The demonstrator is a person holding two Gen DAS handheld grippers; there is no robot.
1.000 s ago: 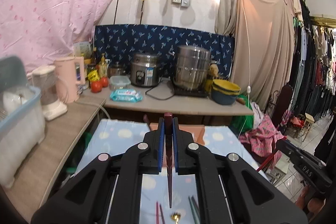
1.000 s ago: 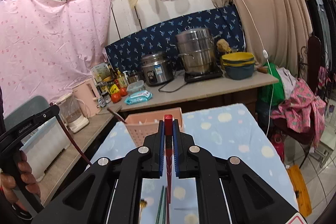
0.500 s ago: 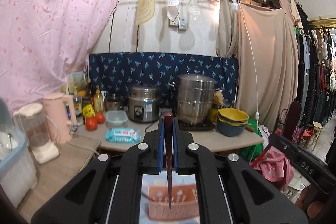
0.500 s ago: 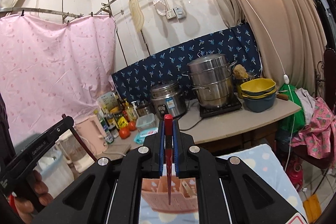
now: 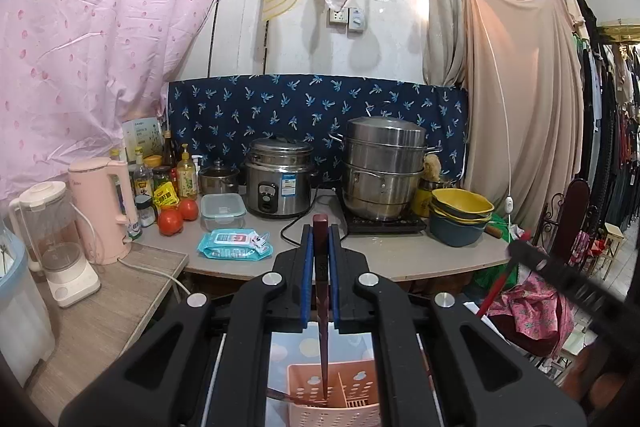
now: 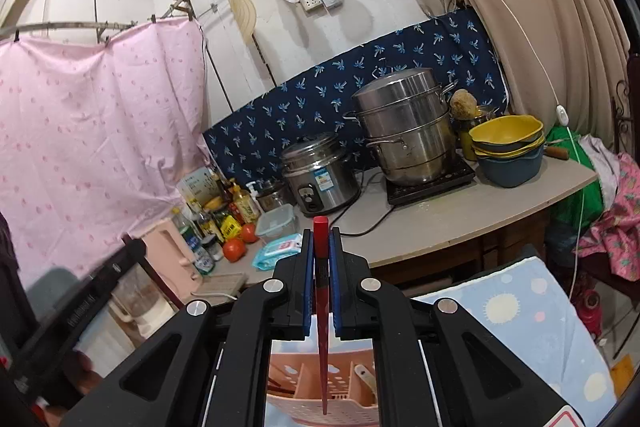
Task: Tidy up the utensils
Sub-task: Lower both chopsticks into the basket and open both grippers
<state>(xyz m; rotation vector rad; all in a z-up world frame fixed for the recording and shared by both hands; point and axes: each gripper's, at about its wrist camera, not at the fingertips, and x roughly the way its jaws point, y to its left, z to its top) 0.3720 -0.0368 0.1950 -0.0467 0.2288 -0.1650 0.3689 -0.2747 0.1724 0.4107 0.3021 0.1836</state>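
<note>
A: Holding what, over the pink basket (image 5: 334,397)?

B: Left gripper (image 5: 320,239) pinched tight on a dark red chopstick (image 5: 321,291), tip hanging down above the basket's middle compartment. Right gripper (image 6: 321,243) likewise clamped on a bright red chopstick (image 6: 322,307), tip pointing into the basket (image 6: 320,393) too, just above its rim.

A: Anything already inside the basket?

B: A pale-handled utensil (image 6: 366,377) leaning in the right-hand compartment; possibly another stick in the left one, hard to tell behind the gripper frame.

A: Best way to finish the drop?

B: Lower first, release second. Keep each stick near upright, tip well below the basket's rim and clear of the dividers before letting go. Worth going one at a time, since both tips aim at nearly the same slot and could knock together. Then draw straight up from the basket, so the pads don't drag the stick back out. Same compartment for both, to keep the pair together.
</note>
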